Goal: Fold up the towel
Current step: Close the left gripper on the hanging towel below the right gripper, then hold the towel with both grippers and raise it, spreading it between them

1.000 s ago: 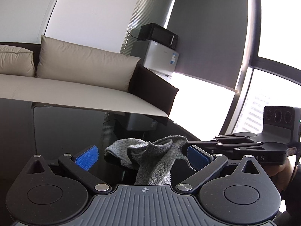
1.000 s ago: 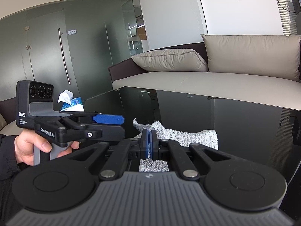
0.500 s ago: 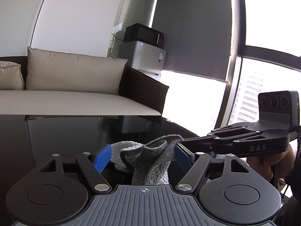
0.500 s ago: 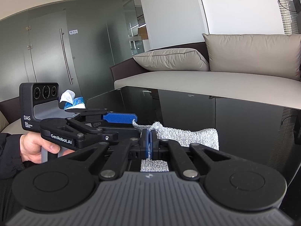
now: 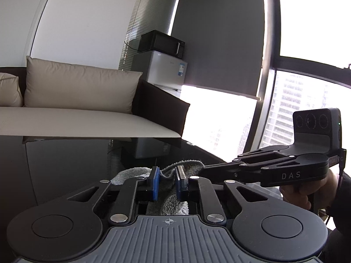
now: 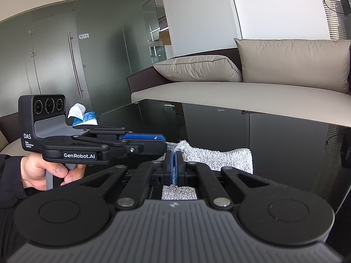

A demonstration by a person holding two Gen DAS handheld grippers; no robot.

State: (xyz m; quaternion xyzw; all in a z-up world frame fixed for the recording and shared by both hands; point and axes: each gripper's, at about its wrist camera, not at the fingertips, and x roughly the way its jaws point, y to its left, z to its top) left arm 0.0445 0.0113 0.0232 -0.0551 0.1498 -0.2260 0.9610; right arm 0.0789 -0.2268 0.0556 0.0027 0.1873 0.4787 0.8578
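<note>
A grey terry towel (image 5: 171, 199) lies bunched on the black glass table (image 5: 65, 166). My left gripper (image 5: 168, 180) has its blue pads narrowed around a raised fold of the towel, with a gap still between them. My right gripper (image 6: 174, 167) is shut on a towel edge, and the towel (image 6: 219, 157) spreads flat beyond it to the right. In the left wrist view the right gripper (image 5: 283, 168) reaches in from the right to the towel. In the right wrist view the left gripper (image 6: 105, 146) reaches in from the left.
A beige sofa (image 6: 252, 92) with cushions runs along the table's far edge. A tissue pack (image 6: 83, 118) sits at the table's far left. A small fridge with a microwave (image 5: 162, 43) stands by the window. Glass doors (image 6: 72, 65) are behind.
My left gripper's jaws have closed from wide open to a narrow gap around the towel fold, and it has moved in toward the towel. My right gripper stayed shut on the towel.
</note>
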